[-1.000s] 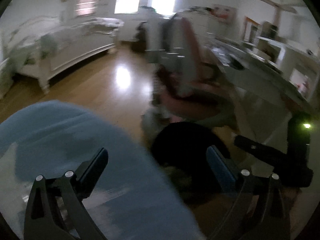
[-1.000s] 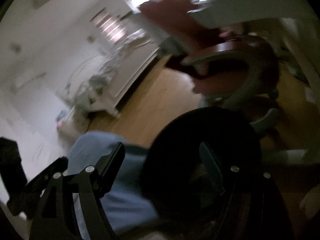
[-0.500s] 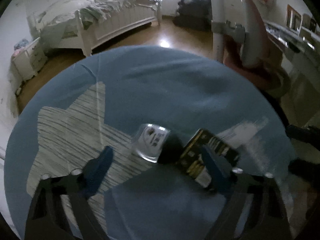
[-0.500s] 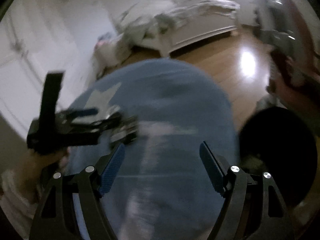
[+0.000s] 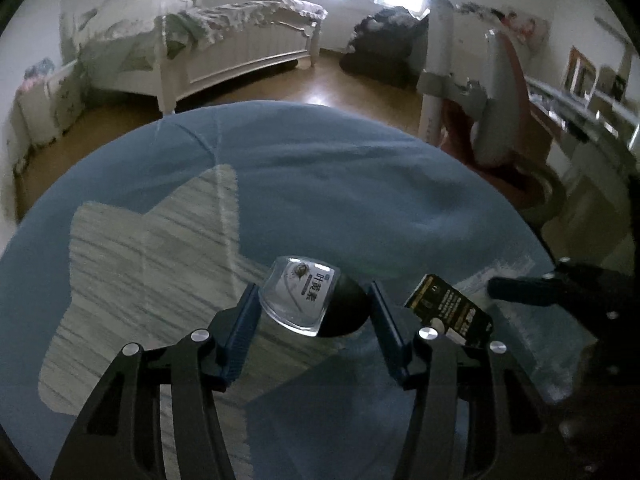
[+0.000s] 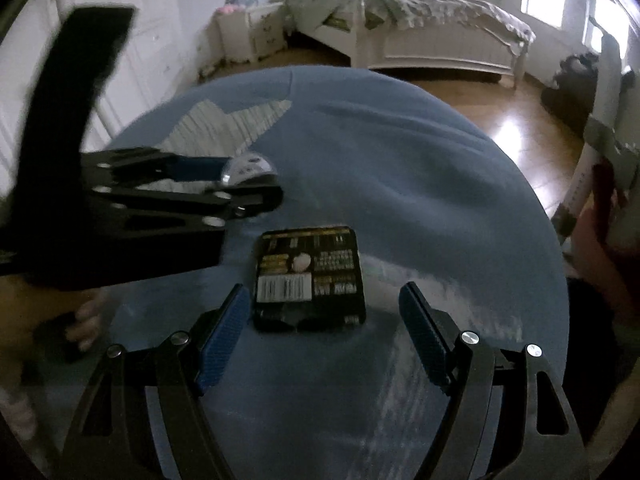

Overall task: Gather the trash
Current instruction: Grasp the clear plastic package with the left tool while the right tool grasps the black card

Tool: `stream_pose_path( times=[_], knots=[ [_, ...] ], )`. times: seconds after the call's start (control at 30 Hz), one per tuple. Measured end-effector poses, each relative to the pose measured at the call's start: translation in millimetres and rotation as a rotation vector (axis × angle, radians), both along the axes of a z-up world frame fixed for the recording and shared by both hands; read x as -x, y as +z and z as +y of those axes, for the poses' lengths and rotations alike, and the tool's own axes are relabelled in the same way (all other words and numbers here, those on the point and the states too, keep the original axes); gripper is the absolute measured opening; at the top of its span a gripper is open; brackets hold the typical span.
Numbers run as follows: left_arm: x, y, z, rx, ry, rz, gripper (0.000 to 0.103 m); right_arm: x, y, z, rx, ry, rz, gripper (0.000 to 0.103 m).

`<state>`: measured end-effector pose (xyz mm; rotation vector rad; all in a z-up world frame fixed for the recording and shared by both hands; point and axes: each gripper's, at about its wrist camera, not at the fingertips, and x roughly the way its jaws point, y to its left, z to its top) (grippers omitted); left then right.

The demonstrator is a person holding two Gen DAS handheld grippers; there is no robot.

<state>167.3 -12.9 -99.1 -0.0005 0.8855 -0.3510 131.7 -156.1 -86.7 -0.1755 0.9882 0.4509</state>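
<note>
A small container [image 5: 304, 300] with a clear labelled cap and a dark round body lies on a blue cover [image 5: 320, 180] with a pale star print. My left gripper [image 5: 313, 290] straddles it, jaws closing, pads close beside its two ends. In the right wrist view the same container [image 6: 250, 168] shows between the left gripper [image 6: 256, 184] fingers. A flat black packet [image 6: 310, 276] with a barcode lies on the blue cover [image 6: 400, 160]. My right gripper [image 6: 322, 292] hangs open over it, a finger on each side, apart from it. The packet [image 5: 448, 312] lies just right of the left gripper.
A white bed [image 5: 224, 48] stands across the wooden floor [image 5: 360, 92]. A red and grey chair [image 5: 496, 120] and a desk [image 5: 580, 104] lie to the right. A dark heap [image 5: 384, 48] sits under the window. A hand [image 6: 84, 324] holds the left gripper.
Both grippers swung away from a round black bin to the blue cover. The left jaws narrowed around the small container. The right gripper came over the black packet, still wide.
</note>
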Motion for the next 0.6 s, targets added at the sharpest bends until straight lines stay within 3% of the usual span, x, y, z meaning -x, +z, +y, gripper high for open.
stream_pose_path(
  times=[0.17, 0.2, 0.23, 0.33, 0.6],
  knots=[
    [5.7, 2.2, 19.9, 0.057, 0.042, -0.002, 0.054, -8.0, -10.2, 5.5, 0.015, 0.001, 0.014, 0.076],
    [6.9, 3.0, 23.2, 0.068, 0.052, -0.004, 0.054, -8.0, -10.1, 6.0, 0.013, 0.002, 0.014, 0.073],
    [7.6, 5.0, 27.8, 0.083, 0.061, -0.006, 0.054, -8.7, -11.3, 4.4, 0.010, 0.004, 0.011, 0.060],
    [14.6, 11.1, 31.2, 0.106, 0.072, -0.022, 0.054, -6.2, -8.5, 1.5, 0.001, -0.005, 0.009, 0.059],
    [28.8, 25.6, 18.3, 0.121, 0.046, -0.052, 0.054, 4.9, 4.0, -27.8, -0.185, -0.059, 0.016, 0.059]
  ],
)
